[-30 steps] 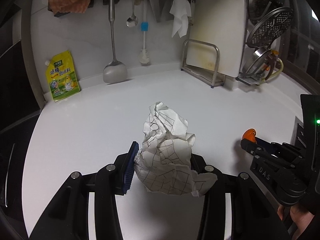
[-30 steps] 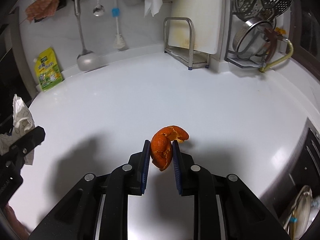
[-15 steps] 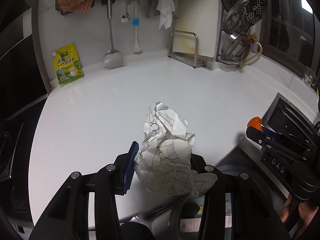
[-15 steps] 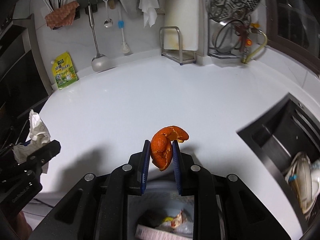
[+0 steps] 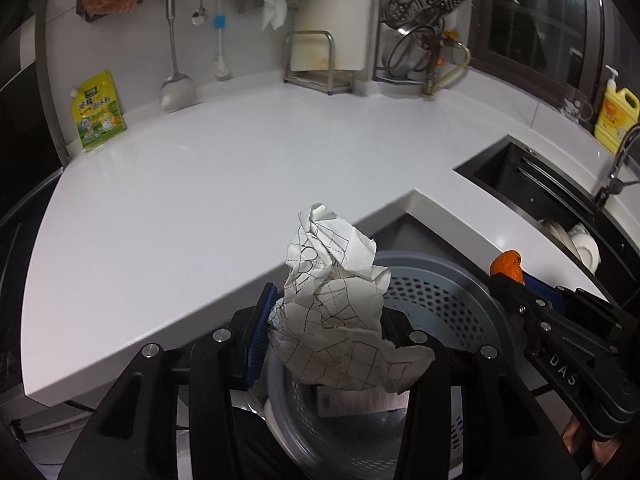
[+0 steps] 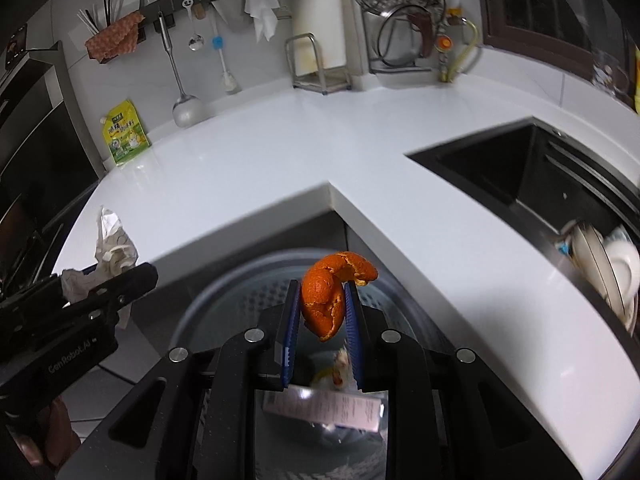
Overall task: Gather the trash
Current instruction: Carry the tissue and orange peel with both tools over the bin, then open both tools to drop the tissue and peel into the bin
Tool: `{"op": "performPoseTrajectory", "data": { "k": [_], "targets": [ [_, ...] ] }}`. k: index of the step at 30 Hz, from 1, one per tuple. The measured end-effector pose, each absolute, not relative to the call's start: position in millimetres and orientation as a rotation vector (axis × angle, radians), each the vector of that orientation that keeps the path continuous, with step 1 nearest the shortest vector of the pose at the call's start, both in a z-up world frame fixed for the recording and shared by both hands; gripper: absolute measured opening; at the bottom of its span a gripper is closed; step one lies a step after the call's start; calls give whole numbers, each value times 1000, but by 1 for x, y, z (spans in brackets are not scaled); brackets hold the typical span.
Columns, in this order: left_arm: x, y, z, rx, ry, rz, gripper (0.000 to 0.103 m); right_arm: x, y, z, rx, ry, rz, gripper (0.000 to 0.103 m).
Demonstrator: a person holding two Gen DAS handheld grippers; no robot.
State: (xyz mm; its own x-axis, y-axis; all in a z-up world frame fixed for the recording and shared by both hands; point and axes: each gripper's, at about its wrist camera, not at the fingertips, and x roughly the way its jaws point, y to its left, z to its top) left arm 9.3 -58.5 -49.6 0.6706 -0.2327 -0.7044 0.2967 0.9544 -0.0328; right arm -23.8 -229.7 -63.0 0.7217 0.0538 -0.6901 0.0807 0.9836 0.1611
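Observation:
My left gripper (image 5: 324, 320) is shut on a crumpled sheet of white paper with drawn lines (image 5: 336, 308) and holds it above a grey perforated trash bin (image 5: 448, 300). My right gripper (image 6: 322, 320) is shut on a piece of orange peel (image 6: 328, 296) and holds it over the same bin (image 6: 224, 300), which has printed paper and wrappers inside. The paper also shows at the left of the right wrist view (image 6: 112, 252), and the peel at the right of the left wrist view (image 5: 507, 265).
The bin stands on the floor in the inner corner of an L-shaped white counter (image 5: 200, 184). A black sink (image 6: 532, 184) with dishes lies to the right. A yellow pouch (image 5: 97, 110), hanging utensils, a cutting board rack (image 5: 320, 64) and a dish soap bottle (image 5: 614, 118) line the back.
Both grippers have pulled back from over the counter, each keeping its hold. They now hang over the trash bin in front of the counter's edge.

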Motion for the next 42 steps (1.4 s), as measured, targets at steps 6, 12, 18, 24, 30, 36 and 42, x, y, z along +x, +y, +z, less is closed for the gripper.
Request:
{"op": "performPoseTrajectory", "data": {
  "k": [6, 12, 18, 24, 30, 36, 42],
  "targets": [
    [-4, -67, -67, 98, 799, -316, 43, -44, -238, -86, 220, 791, -15, 21],
    [-11, -69, -83, 103, 843, -315, 43, -50, -238, -103, 229, 820, -5, 21],
    [-12, -67, -91, 95, 869, -303, 46, -53, -235, -109, 234, 827, 4, 22],
    [-14, -64, -88, 99, 853, -294, 59, -57, -236, -103, 239, 786, -3, 56],
    [-17, -60, -85, 91, 838, -280, 70, -60, -237, -98, 244, 770, -11, 56],
    [-22, -55, -80, 89, 811, -255, 79, -64, -235, -97, 242, 759, -22, 62],
    [-29, -48, -72, 67, 774, -222, 93, -68, -230, -95, 220, 747, -34, 68]
  ]
}}
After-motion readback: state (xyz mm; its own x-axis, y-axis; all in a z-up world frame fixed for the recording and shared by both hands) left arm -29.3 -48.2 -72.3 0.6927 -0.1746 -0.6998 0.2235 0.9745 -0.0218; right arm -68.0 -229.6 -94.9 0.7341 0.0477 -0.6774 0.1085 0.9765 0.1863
